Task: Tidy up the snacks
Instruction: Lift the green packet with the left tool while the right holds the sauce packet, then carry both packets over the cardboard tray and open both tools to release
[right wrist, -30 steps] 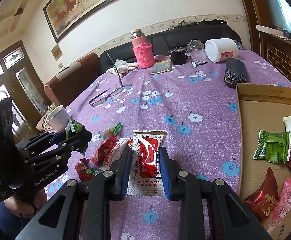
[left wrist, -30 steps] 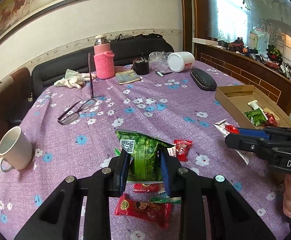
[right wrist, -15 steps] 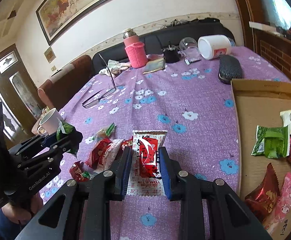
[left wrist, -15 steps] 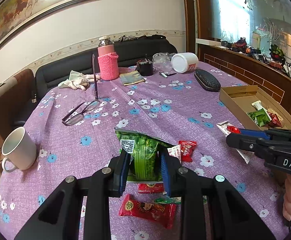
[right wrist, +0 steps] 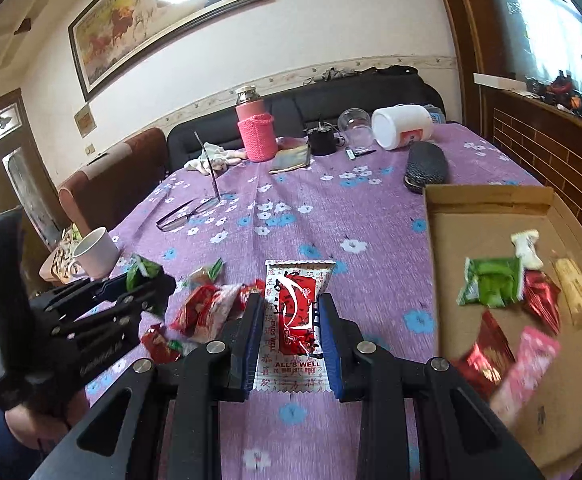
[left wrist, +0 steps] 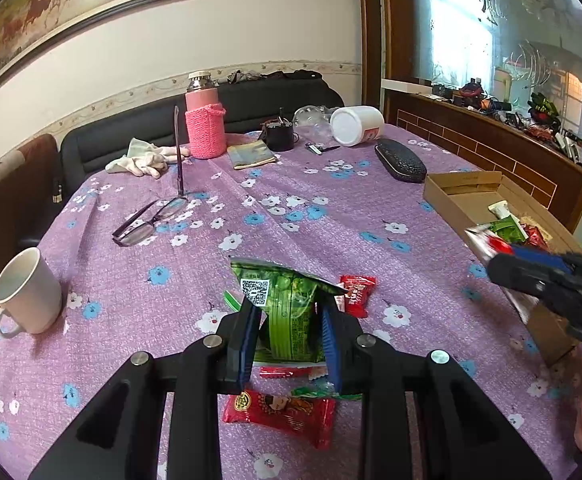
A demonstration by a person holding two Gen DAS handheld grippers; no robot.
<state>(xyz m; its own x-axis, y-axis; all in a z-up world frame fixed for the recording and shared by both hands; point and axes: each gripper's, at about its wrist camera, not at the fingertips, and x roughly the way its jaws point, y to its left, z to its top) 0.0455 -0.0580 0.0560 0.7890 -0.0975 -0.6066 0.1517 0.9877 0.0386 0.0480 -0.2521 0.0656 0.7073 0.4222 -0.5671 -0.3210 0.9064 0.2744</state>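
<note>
Both views are evenly bright under diffuse indoor light. A ceiling lamp reflects as a white glare patch on the framed painting (left wrist: pixel 87 12) at upper left, and daylight overexposes the window (left wrist: pixel 463 44) at upper right of the left wrist view. Shadows on the counter (left wrist: pixel 331 216) are soft and short. Fisheye distortion bows the walls and darkens the corners. In the right wrist view, motion blur smears the cardboard box (right wrist: pixel 487 200) and its contents at right.
</note>
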